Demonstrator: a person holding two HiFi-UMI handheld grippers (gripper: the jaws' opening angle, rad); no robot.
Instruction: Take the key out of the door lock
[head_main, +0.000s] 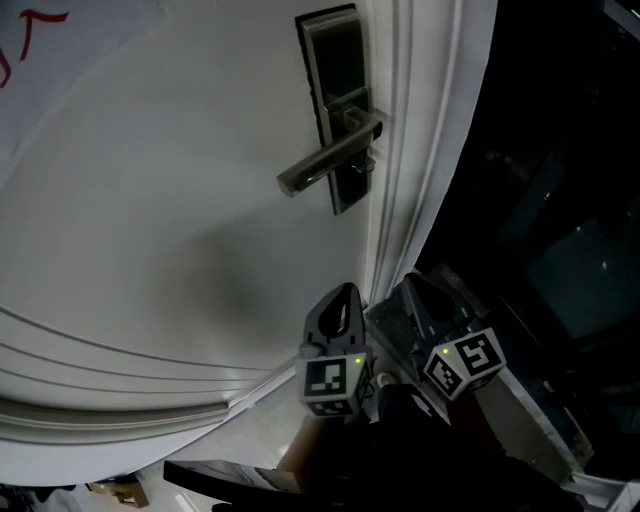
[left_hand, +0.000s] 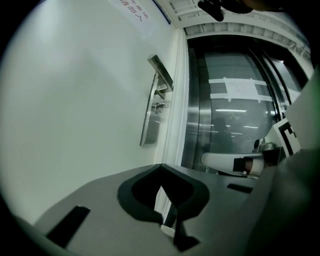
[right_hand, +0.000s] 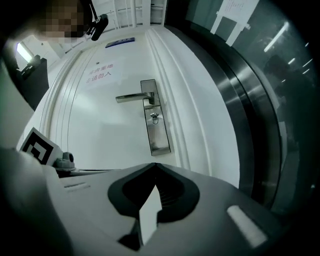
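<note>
**Operator:** What's my left doing?

**Spotter:** Your left gripper (head_main: 346, 292) hangs low, well apart from the door (head_main: 150, 200). Its fingers are pressed together on nothing. Leave it there. If you swing it up, it could knock the lever handle (head_main: 325, 165).

**Operator:** And the key?

**Spotter:** The key (right_hand: 154, 118) sits in the lock plate (right_hand: 159, 137), just under the lever's pivot, at twelve o'clock from your right fingertips. The lever runs off towards nine o'clock, so the room above the key is tight.

**Operator:** My right?

**Spotter:** Your right gripper (right_hand: 154, 167) is closed tight too, empty, and well apart from the lock. I'd judge that the main risk. If you arrive with the fingers together, you'll jab the key's head instead of straddling it, and you may bend it. Spread them first. If you pinch only the edge, it may slip. If you pull at a slant, or with the key turned off its release position, it will likely bind. Come in from six o'clock to miss the lever, and mind the door frame (head_main: 397, 150) at three o'clock.
</note>
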